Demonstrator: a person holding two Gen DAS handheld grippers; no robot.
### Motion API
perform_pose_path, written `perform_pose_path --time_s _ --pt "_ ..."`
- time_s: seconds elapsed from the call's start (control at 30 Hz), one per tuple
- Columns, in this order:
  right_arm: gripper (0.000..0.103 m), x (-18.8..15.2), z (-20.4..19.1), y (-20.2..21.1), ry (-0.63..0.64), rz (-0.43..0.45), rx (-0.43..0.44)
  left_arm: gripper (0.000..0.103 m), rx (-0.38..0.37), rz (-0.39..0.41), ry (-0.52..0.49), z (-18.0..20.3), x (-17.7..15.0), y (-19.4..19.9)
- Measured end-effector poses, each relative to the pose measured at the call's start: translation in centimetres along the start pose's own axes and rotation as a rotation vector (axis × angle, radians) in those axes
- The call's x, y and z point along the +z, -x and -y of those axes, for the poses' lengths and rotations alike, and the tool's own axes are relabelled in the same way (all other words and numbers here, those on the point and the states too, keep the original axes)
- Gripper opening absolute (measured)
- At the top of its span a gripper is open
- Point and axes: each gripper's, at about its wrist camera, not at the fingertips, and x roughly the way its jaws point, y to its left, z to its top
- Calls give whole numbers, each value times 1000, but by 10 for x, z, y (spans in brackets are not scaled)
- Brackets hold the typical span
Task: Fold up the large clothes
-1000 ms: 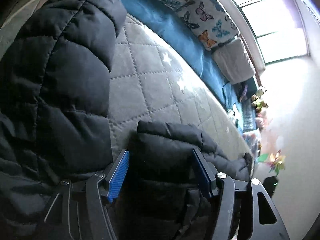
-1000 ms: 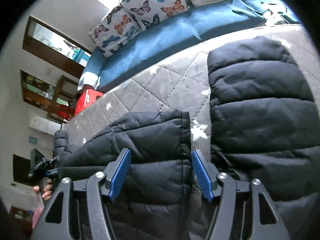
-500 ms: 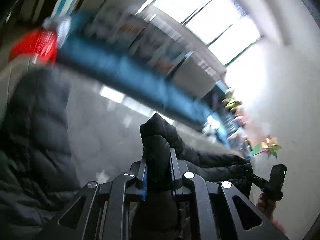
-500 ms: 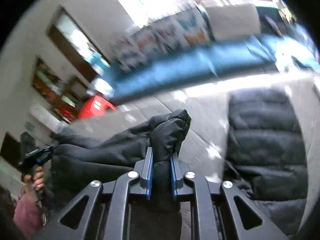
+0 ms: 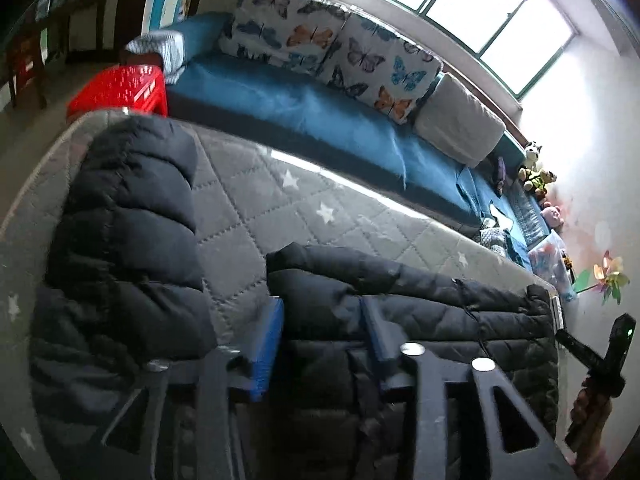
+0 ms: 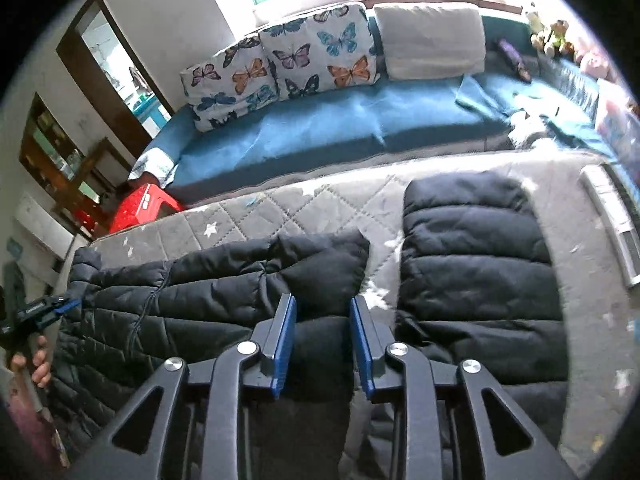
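Observation:
A black quilted puffer jacket (image 5: pixel 420 320) lies on a grey star-quilted mattress (image 5: pixel 320 216). In the left wrist view its sleeve (image 5: pixel 128 240) stretches away at the left. My left gripper (image 5: pixel 320 332) is open, its blue pads either side of the folded jacket edge. In the right wrist view the jacket (image 6: pixel 200 292) lies at the left and its other sleeve (image 6: pixel 472 280) at the right. My right gripper (image 6: pixel 322 328) is open over the jacket edge, jaws astride the fabric.
A blue daybed (image 6: pixel 340 120) with butterfly cushions (image 6: pixel 304 56) and a grey pillow (image 6: pixel 432 40) runs behind the mattress. A red plastic stool (image 5: pixel 124 88) stands at its end. Soft toys (image 5: pixel 536 176) sit by the window wall.
Half a second ago both grippers were shut on pinched jacket fabric and lifted. Now both have opened and the fabric lies flat on the mattress again.

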Motion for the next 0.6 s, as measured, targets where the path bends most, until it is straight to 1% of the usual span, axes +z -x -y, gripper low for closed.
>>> perform_pose_path --time_s 0.03,0.1,0.17,0.23,0.3,0.33,0.37,0.43,0.47,0.53,0.6 --pt "32 -4 -1 0 -14 -6 12 59 -7 9 -6 3 -2 6" --pt "32 -6 0 5 -18 -17 20 59 -34 18 -29 10 -5 23" --pt "32 -8 -6 12 -14 -21 33 59 -19 18 -42 5 1 49" --pt "32 -9 -12 25 -7 -13 66 59 6 35 -31 -5 6 75" --pt "32 -10 -18 39 3 1 76 59 13 62 10 -25 9 100" --pt "32 -12 -23 48 13 8 73 61 14 74 31 -38 11 114" --pt "32 -13 -28 57 26 12 68 66 21 90 53 -51 13 125" --pt "32 -16 -32 71 41 21 57 68 77 116 92 -81 17 140" --pt "32 -18 -35 79 51 23 53 68 89 117 108 -102 18 148" --pt "32 -22 -37 91 63 26 42 68 107 95 150 -128 17 153" --pt "32 -27 -37 101 71 22 29 68 110 68 192 -156 11 149"
